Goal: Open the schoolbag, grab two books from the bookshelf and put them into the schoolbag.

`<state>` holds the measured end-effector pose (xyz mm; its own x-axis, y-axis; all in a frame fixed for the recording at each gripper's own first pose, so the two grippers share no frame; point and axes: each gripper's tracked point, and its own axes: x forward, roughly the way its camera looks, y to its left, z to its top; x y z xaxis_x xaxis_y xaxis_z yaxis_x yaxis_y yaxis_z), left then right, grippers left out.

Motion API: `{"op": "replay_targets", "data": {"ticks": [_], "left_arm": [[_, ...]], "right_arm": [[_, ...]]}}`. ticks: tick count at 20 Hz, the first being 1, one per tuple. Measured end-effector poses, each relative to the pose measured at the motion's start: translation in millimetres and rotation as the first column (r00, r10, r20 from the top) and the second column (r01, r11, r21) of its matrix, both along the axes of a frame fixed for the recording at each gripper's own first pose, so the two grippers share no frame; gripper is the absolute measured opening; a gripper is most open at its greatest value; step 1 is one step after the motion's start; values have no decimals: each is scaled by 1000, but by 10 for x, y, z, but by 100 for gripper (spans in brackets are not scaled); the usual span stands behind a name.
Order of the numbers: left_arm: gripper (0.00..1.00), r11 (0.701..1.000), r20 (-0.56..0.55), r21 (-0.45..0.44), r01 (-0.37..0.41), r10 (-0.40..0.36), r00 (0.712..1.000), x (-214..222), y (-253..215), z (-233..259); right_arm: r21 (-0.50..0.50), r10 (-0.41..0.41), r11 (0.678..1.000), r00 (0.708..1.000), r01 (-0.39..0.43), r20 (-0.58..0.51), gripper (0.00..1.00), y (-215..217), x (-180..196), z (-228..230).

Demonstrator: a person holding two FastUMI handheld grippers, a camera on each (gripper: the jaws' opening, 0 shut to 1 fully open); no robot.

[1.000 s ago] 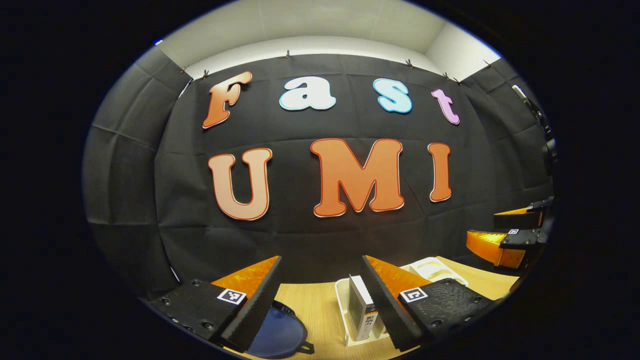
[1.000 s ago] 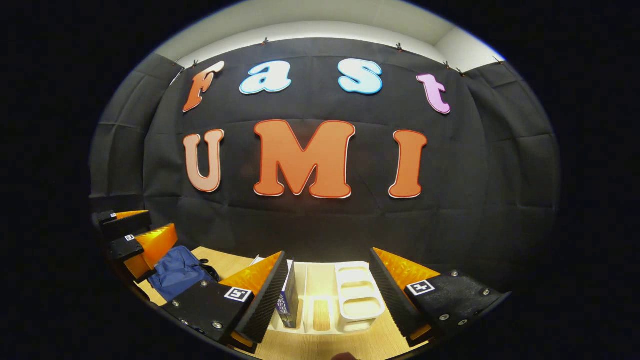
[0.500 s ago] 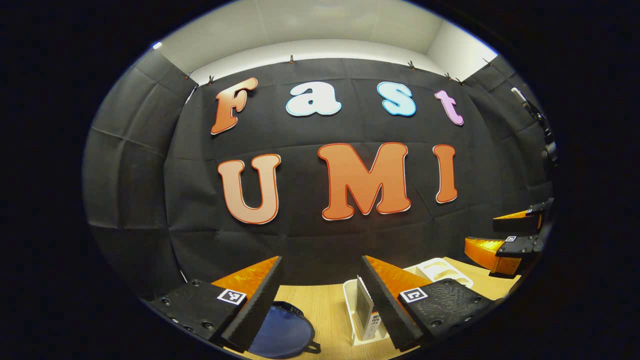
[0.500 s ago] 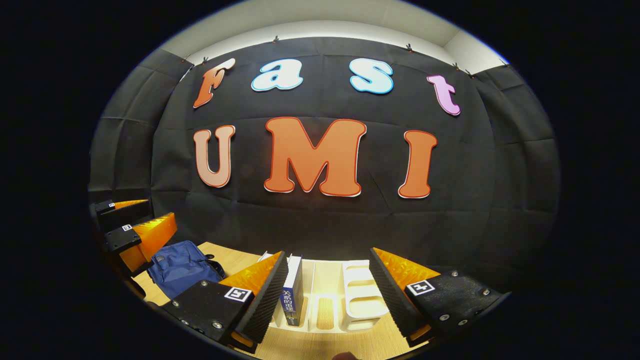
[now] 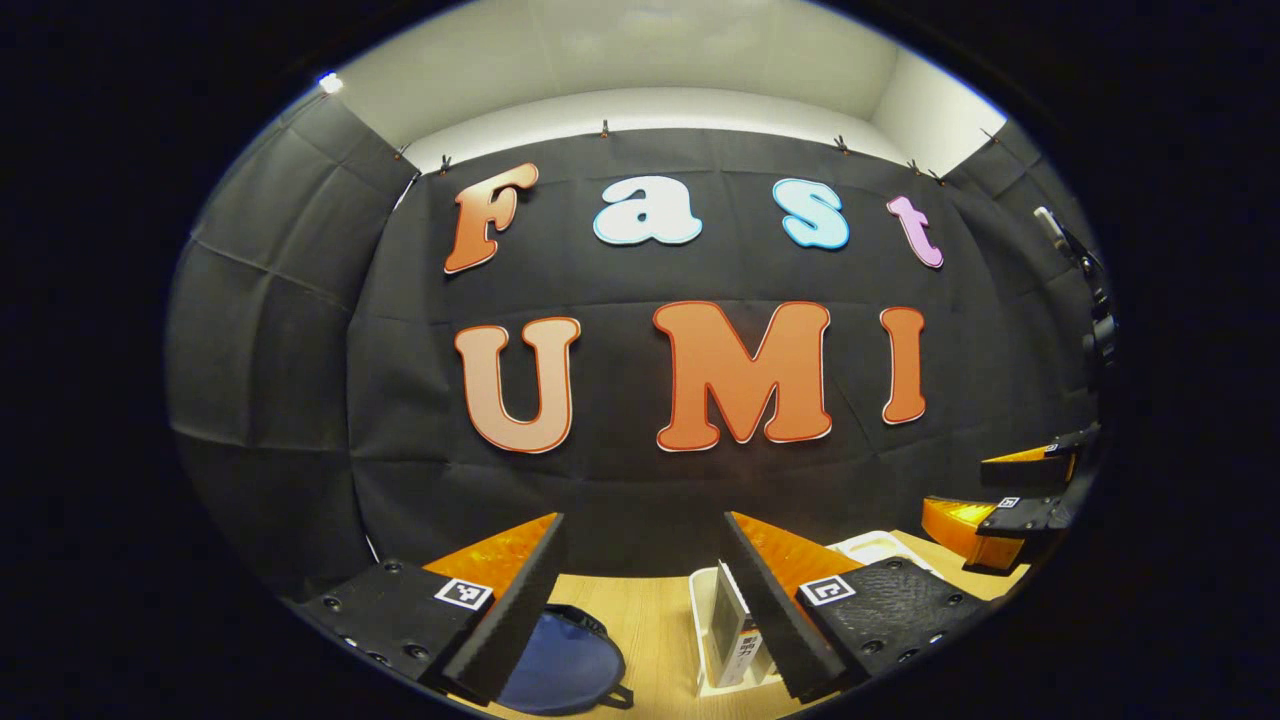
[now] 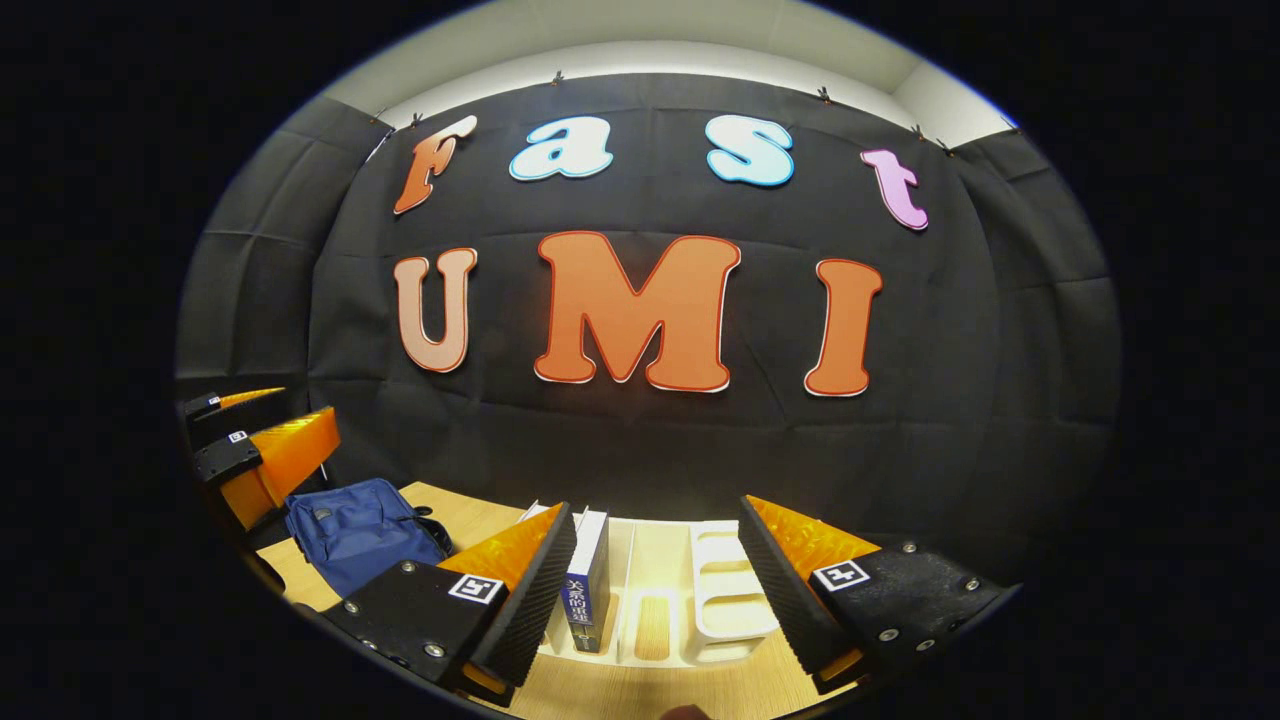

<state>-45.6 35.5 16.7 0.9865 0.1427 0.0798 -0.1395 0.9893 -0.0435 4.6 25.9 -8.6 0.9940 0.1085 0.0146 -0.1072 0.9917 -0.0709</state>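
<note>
A blue schoolbag (image 6: 355,532) lies on the wooden table (image 6: 640,692), left of a white bookshelf rack (image 6: 725,610). It also peeks out under my left gripper (image 5: 640,590) as the schoolbag (image 5: 560,670). In the rack's left slots stand a dark blue book (image 6: 588,590) and a white one behind it. In the left gripper view a book (image 5: 735,640) stands in the rack (image 5: 700,640). My right gripper (image 6: 655,580) hangs open above the rack with nothing between its fingers. My left gripper is open too, above the table between bag and rack. Each gripper appears at the other's edge: right gripper (image 5: 1020,490), left gripper (image 6: 255,450).
The black cloth wall rises close behind the table. The rack's right slots (image 6: 725,575) hold no books. Bare wood shows in front of the rack and between the bag and the rack (image 5: 655,625).
Both views have tilted slightly upward, so the table things sit lower in view. The other gripper has slid outward in each view. Both grippers remain open.
</note>
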Motion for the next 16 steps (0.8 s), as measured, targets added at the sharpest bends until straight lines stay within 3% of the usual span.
{"op": "replay_targets", "data": {"ticks": [4,5,12,14,16], "left_arm": [[95,999,-23,-2,-33,33,999,0,13,-86],[99,999,-29,-2,-41,41,999,-4,10,-96],[95,992,-14,14,-126,126,992,-122,-40,-44],[99,989,-25,9,-149,149,989,-200,-96,-109],[92,985,-44,23,-173,174,984,-306,-131,-216]], "right_arm": [[18,23,1000,999,-22,-49,97,-4,58,-155],[17,30,999,998,-29,-50,97,-8,63,-166],[24,86,996,995,-85,-46,97,-123,125,-218],[23,106,994,994,-105,-29,97,-165,157,-198],[23,116,993,993,-115,-22,97,-236,176,-220]]}}
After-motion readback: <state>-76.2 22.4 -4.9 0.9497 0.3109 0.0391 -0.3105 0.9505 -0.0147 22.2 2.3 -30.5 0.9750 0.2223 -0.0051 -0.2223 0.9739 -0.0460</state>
